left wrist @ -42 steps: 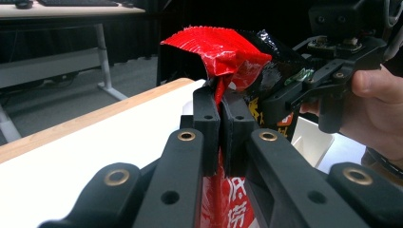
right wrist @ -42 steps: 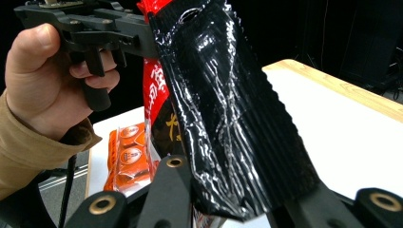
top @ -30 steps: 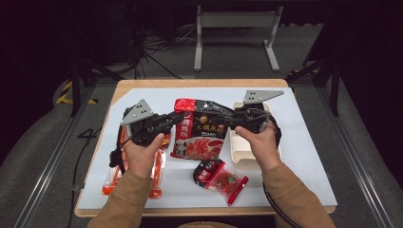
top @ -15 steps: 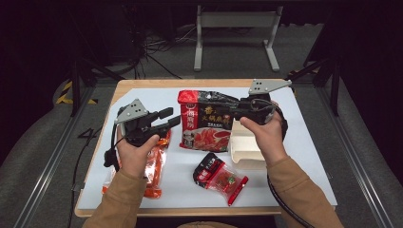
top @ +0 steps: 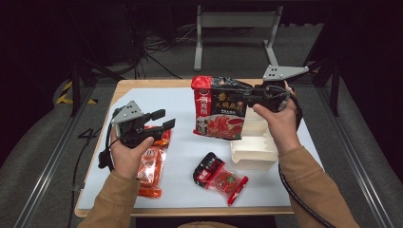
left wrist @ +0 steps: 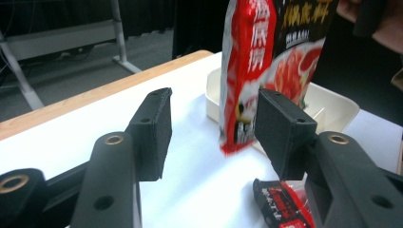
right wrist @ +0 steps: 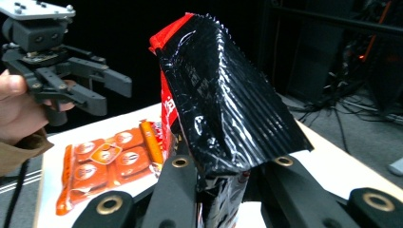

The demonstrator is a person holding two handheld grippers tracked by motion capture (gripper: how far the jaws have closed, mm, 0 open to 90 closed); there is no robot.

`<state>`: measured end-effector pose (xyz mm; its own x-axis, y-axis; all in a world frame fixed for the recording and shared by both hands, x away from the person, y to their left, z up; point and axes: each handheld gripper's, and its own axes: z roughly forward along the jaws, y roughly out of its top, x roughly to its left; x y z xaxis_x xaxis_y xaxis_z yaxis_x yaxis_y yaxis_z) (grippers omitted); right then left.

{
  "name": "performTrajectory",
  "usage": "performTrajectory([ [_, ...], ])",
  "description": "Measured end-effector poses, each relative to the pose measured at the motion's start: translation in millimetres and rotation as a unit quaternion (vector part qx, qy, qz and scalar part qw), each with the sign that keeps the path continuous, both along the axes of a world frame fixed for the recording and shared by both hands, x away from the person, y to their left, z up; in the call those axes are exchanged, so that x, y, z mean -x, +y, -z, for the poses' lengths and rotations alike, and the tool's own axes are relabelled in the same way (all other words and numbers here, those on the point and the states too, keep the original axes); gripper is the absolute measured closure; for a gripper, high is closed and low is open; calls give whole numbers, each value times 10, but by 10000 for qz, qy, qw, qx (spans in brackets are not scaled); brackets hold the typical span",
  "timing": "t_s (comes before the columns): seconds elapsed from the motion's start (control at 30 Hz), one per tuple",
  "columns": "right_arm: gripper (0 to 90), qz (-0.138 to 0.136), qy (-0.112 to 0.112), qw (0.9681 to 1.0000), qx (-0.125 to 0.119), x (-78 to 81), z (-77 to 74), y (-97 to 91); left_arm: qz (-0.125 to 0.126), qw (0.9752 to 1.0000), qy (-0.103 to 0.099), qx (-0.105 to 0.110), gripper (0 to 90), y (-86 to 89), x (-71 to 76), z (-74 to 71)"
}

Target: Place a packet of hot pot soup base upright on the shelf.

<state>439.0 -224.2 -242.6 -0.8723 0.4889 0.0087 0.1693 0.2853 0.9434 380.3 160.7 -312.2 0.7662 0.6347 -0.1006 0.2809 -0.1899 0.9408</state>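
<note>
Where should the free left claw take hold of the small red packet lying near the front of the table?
Grip the small red packet across its narrow width near the dark upper end, coming straight down. It lies flat and slanted, with bare table on both long sides; the left claw is open.

1. The large pouch [top: 220, 110] is red along one side and at the top, black across the upper front with pale characters – below them is a picture of red food on white.
2. In the right gripper view its back is glossy black with fine ridges.
3. The small packet [top: 217, 175] is red and black, partly see-through.
4. The flat pack [top: 151, 164] is orange, printed with white-rimmed round shapes.
5. The tray [top: 253, 147] is cream-white.
6. The bench [top: 190, 88] has a pale wooden edge – a white sheet [top: 180, 156] covers its top.
7. Both grippers are black with brass-coloured rivets and grey top plates.
8. The sleeves [top: 311, 185] are tan.
</note>
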Motion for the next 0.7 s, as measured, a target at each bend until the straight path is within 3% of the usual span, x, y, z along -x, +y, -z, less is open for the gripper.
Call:
performTrajectory([
  [0.7,793,499,-352,9978,264,-252,-127,-368,-196,9996,143,-106,457,162,-10,68],
])
